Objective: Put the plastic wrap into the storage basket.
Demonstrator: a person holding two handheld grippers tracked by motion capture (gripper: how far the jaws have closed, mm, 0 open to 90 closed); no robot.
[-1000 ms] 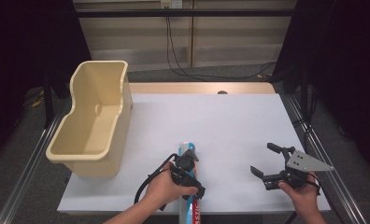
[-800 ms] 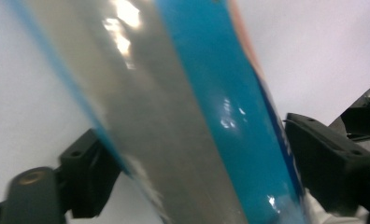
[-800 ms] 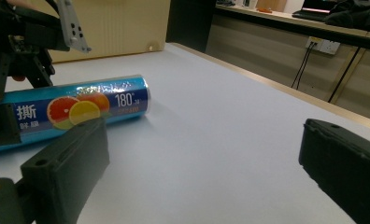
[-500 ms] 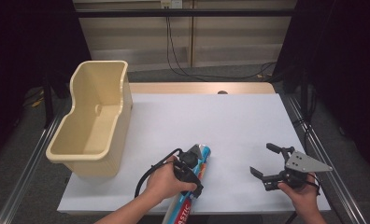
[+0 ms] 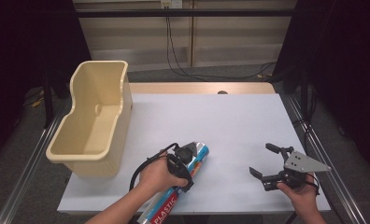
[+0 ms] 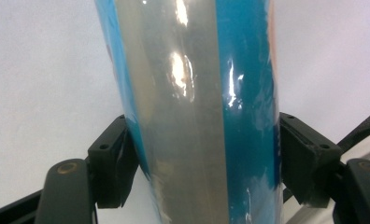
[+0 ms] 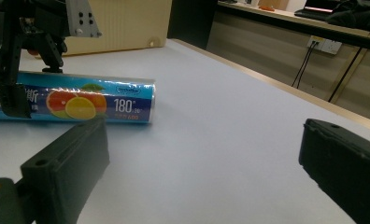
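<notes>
A roll of plastic wrap (image 5: 200, 156) in a blue printed wrapper with fruit pictures lies at the table's front, its far end angled to the right. My left gripper (image 5: 183, 162) sits across its middle. In the left gripper view the jaws have just been closing, and both pads (image 6: 113, 163) now press on the sides of the roll (image 6: 192, 93). My right gripper (image 5: 261, 158) rests near the front right of the table, open with nothing between its fingers (image 7: 206, 163). From there the roll (image 7: 80, 102) shows lying flat to its left.
A tall beige plastic bin (image 5: 122, 93) stands at the table's left edge, beside the roll. The white tabletop (image 5: 230, 116) stretches between and beyond the two grippers. Cables hang along the back wall.
The left gripper's jaws have closed onto the roll. The roll's far end has swung to the right. The right gripper has not moved.
</notes>
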